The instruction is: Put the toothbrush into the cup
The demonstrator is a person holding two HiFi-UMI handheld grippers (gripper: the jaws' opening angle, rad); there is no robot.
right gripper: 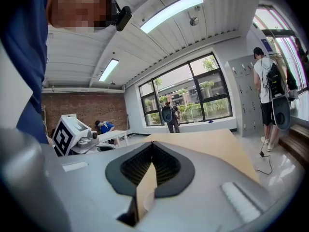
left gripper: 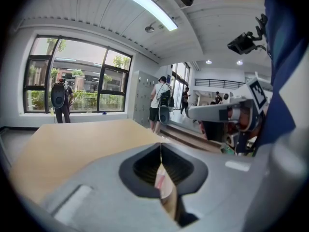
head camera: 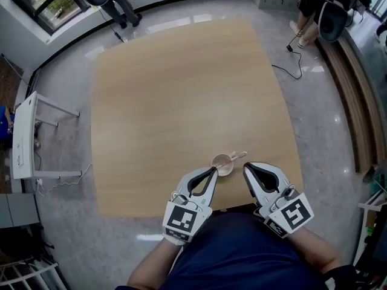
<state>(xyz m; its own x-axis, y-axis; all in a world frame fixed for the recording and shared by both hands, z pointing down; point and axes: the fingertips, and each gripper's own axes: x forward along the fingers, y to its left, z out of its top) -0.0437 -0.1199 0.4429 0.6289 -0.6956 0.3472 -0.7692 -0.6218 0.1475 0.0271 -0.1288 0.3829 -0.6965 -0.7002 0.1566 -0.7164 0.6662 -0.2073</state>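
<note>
Left tool [head camera: 213,170], lower centre: jaws pressed together, nothing pinched, tip just beside the cup [head camera: 222,164]. Risk: either tool nudges the cup and it tips, or slides toward the near counter [head camera: 181,101] edge. Toothbrush [head camera: 238,156]: pale, slim, seems to sit in the cup, leaning out to the upper right. Right tool [head camera: 246,167]: jaws together, empty; 1 bump could flick the brush out.

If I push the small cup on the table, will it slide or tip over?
The cup looks small and probably light, so it would likely slide on the smooth table. The toothbrush leaning out over its rim may make it tip toward that side.
</note>
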